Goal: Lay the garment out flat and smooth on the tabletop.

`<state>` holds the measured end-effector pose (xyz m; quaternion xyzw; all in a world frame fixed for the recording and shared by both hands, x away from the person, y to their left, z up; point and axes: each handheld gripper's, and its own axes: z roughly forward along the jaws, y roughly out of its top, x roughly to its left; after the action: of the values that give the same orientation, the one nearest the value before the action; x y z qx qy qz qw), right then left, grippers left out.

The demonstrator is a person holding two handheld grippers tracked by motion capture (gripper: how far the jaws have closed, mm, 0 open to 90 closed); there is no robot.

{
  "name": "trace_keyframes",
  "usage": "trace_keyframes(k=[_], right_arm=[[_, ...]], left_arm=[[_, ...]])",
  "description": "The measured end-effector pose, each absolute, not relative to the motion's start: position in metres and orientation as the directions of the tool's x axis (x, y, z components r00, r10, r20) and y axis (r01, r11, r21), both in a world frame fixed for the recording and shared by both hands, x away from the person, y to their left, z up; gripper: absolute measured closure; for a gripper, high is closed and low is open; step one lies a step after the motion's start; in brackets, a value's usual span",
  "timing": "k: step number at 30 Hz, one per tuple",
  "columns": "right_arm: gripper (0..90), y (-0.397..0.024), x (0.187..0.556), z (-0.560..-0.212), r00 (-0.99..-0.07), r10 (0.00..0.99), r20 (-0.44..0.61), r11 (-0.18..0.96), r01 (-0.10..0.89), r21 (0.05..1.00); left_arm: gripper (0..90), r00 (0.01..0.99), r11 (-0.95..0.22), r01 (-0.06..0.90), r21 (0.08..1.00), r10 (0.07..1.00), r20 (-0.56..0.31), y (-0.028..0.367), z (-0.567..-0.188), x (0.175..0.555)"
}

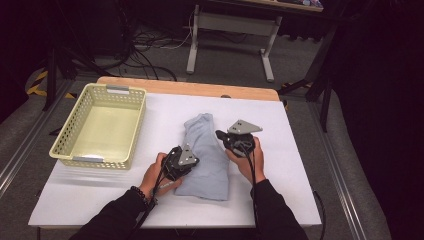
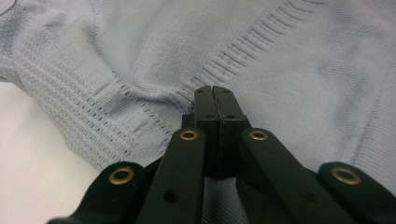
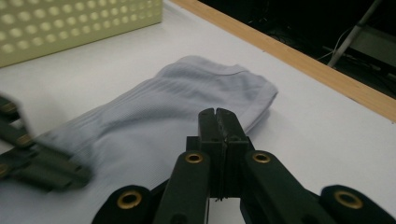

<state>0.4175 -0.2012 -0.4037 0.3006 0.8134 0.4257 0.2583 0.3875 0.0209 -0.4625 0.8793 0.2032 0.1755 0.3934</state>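
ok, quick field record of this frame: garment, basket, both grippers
garment: light blue knit sweater, folded, lying on the white table
basket: pale yellow perforated basket, left of the sweater, nothing in it
left gripper: shut, tips at the sweater's ribbed band; whether it pinches fabric cannot be told
right gripper: shut, nothing between the pads, above the sweater

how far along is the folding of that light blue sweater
Done: the light blue knitted sweater lies folded into a narrow bundle on the white table. In hand: both closed grippers, left and right, hover at it, gripping nothing. Left: the pale yellow perforated plastic basket holds nothing.
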Motion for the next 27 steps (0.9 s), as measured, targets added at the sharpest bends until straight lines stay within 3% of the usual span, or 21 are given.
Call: trace_keyframes(k=[4,9,12,22,27], right_arm=[[90.0,-0.2,0.394,-0.417,-0.707,0.685,-0.177,0.488,0.264,0.832],[90.0,-0.204,0.388,-0.443,-0.714,0.674,-0.189,0.542,0.305,0.783],[90.0,-0.213,0.388,-0.45,-0.713,0.686,-0.148,0.518,0.335,0.787],[89.9,-0.236,0.377,-0.458,-0.643,0.744,-0.183,0.52,0.386,0.762],[89.3,-0.24,0.374,-0.448,-0.633,0.754,-0.175,0.479,0.348,0.806]], left_arm=[[90.0,0.856,-0.609,0.219,0.762,0.495,0.15,0.021,-0.462,0.387],[90.0,0.854,-0.608,0.217,0.764,0.497,0.153,0.021,-0.463,0.387],[90.0,0.853,-0.61,0.214,0.763,0.497,0.159,0.021,-0.463,0.385],[89.3,0.844,-0.6,0.198,0.775,0.507,0.176,0.023,-0.453,0.377],[86.9,0.843,-0.58,0.179,0.795,0.507,0.18,0.031,-0.441,0.371]])
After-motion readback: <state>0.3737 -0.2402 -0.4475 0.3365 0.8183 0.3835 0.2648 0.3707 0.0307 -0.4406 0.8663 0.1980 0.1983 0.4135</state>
